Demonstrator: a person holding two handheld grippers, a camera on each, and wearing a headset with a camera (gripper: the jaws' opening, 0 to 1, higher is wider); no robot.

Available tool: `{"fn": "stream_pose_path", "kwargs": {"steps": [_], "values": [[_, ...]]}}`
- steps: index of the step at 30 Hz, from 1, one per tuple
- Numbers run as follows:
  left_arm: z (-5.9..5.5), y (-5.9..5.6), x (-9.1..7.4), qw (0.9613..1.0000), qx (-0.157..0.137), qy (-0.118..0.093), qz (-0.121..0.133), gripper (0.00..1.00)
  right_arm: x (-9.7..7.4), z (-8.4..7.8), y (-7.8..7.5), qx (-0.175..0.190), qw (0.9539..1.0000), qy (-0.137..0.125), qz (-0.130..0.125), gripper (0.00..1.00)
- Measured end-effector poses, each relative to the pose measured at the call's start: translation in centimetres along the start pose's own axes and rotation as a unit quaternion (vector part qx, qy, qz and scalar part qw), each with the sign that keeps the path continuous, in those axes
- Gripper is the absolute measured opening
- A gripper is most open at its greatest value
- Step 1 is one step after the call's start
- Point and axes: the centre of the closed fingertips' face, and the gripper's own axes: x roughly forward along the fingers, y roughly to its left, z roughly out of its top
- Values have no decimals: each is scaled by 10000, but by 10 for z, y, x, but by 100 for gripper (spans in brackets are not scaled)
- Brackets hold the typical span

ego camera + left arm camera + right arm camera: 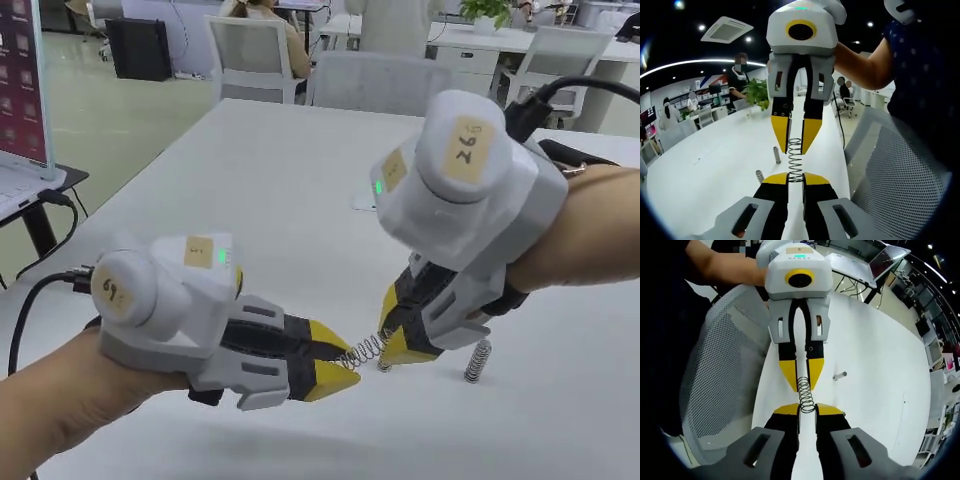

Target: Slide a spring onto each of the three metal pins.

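Silver-grey wire, the spring hangs in the air just above the white table, stretched between your two tools near the table's edge. Your left gripper has its yellow-tipped jaws closed on one end of the coil. Your right gripper faces it tip to tip and pinches the other end, so the spring bridges the short gap between them. In the head view your left hand comes in low from the left and your right hand sits higher, angled down. To the left of the held spring in the left gripper view, two upright coils stand on the table; I cannot tell whether pins run through them. A small metal pin lies flat on the table in the right gripper view. A mesh chair sits beside the table edge.
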Motion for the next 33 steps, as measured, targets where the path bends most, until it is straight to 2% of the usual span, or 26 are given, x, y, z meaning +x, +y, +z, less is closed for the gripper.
{"fn": "stream_pose_path", "kwargs": {"steps": [12, 24, 33], "values": [[2, 0, 0, 10000, -5, -47, 13, 2, -7, 15, 1, -115, 9998, -92, -122, 8], [3, 1, -1, 10000, -2, -62, 31, 2, -7, 28, 2, -204, 9996, -177, -102, 8], [2, 2, -2, 10000, -3, -60, 47, 2, -6, 30, 1, -236, 9996, -159, -84, 9]]}}
